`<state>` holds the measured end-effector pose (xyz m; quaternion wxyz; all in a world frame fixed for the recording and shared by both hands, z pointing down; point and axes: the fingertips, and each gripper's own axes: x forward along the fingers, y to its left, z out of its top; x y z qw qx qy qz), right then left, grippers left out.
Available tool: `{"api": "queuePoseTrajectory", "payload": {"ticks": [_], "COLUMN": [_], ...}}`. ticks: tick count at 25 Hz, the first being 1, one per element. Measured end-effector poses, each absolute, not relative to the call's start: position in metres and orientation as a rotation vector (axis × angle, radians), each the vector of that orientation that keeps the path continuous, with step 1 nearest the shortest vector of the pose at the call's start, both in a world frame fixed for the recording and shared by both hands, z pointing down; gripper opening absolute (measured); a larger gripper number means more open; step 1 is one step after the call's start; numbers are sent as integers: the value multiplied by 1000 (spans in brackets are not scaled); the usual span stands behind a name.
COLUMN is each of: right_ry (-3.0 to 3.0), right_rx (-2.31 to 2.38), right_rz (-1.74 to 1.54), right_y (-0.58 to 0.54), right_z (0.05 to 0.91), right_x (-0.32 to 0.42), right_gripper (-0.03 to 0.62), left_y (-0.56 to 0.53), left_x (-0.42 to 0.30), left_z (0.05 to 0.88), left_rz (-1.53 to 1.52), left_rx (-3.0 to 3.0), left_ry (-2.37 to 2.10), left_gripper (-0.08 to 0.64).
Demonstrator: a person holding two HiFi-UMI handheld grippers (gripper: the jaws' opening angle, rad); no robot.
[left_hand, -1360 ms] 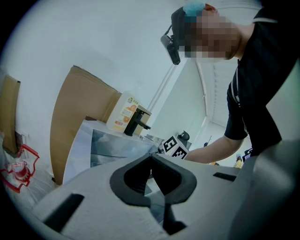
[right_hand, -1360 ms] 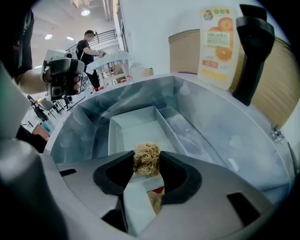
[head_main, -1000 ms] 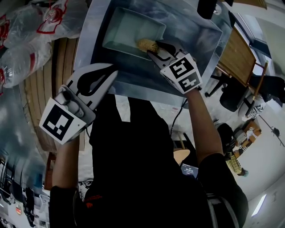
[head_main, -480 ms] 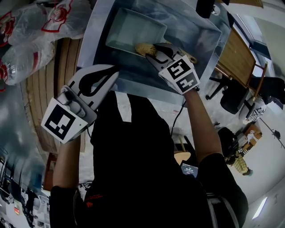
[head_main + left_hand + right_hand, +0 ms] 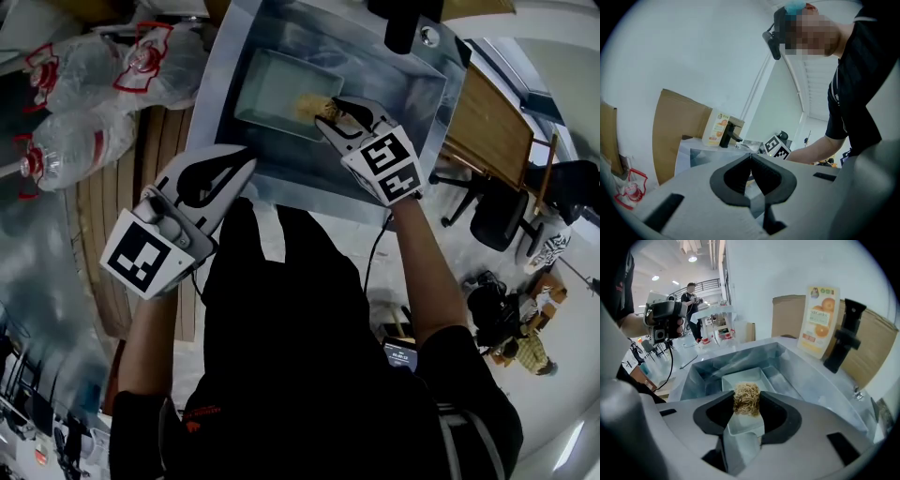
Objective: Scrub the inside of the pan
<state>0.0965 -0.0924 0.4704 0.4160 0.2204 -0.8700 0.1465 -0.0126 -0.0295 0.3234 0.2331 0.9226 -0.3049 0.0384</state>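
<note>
— Item one, right gripper [image 5: 747, 401]?
— Clamping a tan scrubber [image 5: 746, 398] at the near end of the rectangular pan [image 5: 743, 377], which is lying inside the sink [image 5: 806, 380].
— Item two, left gripper [image 5: 750, 155]?
— Jaws meeting, gripping nothing, hanging outside the sink.

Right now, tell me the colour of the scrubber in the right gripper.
Pale straw-tan scrubber, clearest in the right gripper view.
</note>
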Motion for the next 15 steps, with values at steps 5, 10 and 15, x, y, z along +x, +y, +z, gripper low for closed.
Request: {"api": "queuePoseTrajectory", "payload": {"ticks": [5,10,15], "right_ry": [-2236,-2310,-2403], "right_rx": [643,732,824], "right_rz": [306,305,316], "right_y": [-103,-104,-100], "right_z": [426,379,328], "right_x": [99,100,101], "right_gripper": [167,167,167], "left_y": [-34,-35,-32], "left_x": [-16,-17,-18], "left_z": [293,266,245], "left_rz": [115,119,103], "left_rx": [2588,2645,2680], "left_ry": [-843,-852,-861], "left_gripper": [23,23,23]}}
